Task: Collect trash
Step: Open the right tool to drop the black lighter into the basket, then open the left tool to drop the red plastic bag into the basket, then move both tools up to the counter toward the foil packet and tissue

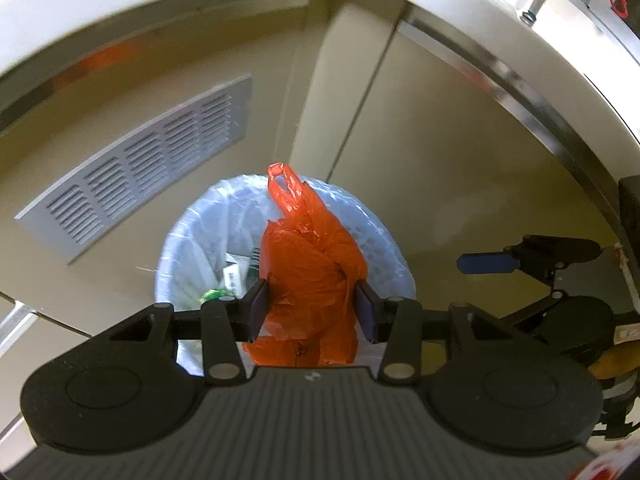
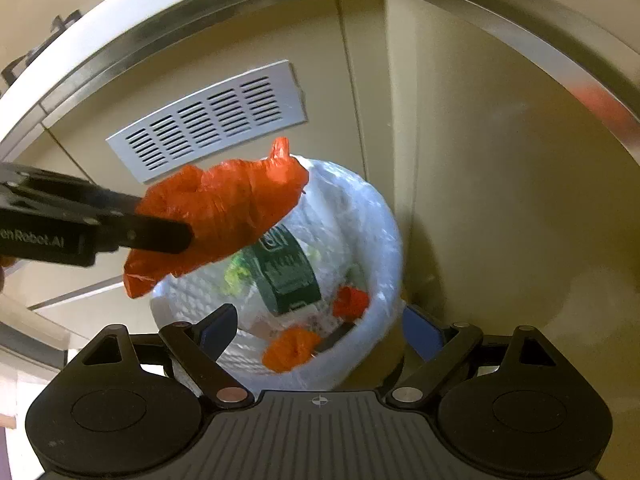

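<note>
An orange plastic bag (image 1: pixel 308 276), knotted and crumpled, was held between the fingers of the left gripper (image 1: pixel 314 308), which were closed partway onto its bulk, one pad pressed against each side. In the right wrist view the same bag (image 2: pixel 224 216) was seen hanging from the left gripper's fingers directly above the near-left rim of a small bin (image 2: pixel 384 240) lined with a pale, translucent liner. The bin (image 1: pixel 384 240) stood on the floor in a corner, against beige cabinet fronts and just beside a white vent grille (image 1: pixel 148 168).

The right gripper (image 2: pixel 320 332) was held wide apart and empty over the bin's near edge, nothing being gripped between its fingers.

Some collecting appeared to be done already: inside the liner a dark green carton (image 2: pixel 288 272), two smaller orange scraps (image 2: pixel 292 348) and some pale and green wrappers were seen lying loose.

The bag had not yet been released; it was still clear of the contents below. What was left, as judged from these views, was for the bag to be lowered or let go into the bin. Whether further trash remained elsewhere could not be told, since only the corner with the bin was shown.
</note>
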Available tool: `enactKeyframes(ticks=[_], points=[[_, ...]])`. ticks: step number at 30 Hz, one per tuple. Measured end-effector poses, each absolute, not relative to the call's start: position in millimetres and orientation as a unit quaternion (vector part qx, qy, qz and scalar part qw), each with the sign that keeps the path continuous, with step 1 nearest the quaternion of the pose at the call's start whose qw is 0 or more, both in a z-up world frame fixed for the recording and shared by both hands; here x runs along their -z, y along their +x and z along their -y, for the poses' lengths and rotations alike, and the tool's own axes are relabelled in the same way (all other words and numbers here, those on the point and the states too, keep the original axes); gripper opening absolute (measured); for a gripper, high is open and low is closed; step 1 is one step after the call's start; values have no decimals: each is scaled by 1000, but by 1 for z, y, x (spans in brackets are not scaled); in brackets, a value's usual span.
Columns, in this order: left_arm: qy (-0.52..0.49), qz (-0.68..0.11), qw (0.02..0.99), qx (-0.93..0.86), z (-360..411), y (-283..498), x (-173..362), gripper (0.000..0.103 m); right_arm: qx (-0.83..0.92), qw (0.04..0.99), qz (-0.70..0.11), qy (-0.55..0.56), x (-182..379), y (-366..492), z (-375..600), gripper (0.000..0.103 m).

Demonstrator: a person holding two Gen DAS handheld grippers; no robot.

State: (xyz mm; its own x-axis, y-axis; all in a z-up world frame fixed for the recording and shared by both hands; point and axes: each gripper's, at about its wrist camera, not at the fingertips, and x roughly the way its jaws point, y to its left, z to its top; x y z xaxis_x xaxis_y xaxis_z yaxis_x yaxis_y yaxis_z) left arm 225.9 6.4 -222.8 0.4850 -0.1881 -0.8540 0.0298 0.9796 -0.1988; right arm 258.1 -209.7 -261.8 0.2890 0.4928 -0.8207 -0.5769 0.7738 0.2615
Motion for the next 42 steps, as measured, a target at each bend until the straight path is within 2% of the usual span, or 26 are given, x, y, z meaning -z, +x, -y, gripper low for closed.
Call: enactKeyframes(ticks=[6,9,13,30,42], points=[[-78,-518,848,81,8,233,241,45,-319,804,-500,-38,259,259,223,90],[-78,-526,842,89,13,236,251,50,-314,805,-501,-36,258,259,227,90],[-81,-527,842,87,16,237,256,67,-310,805,-505,-26,258,257,236,90],[-81,-509,856,38,-6,209,224,63,-336,800,-496,-10,241,247,237,89],[-95,-472,877,-9,-29,180,157,63,-378,792,-478,27,192,241,222,89]])
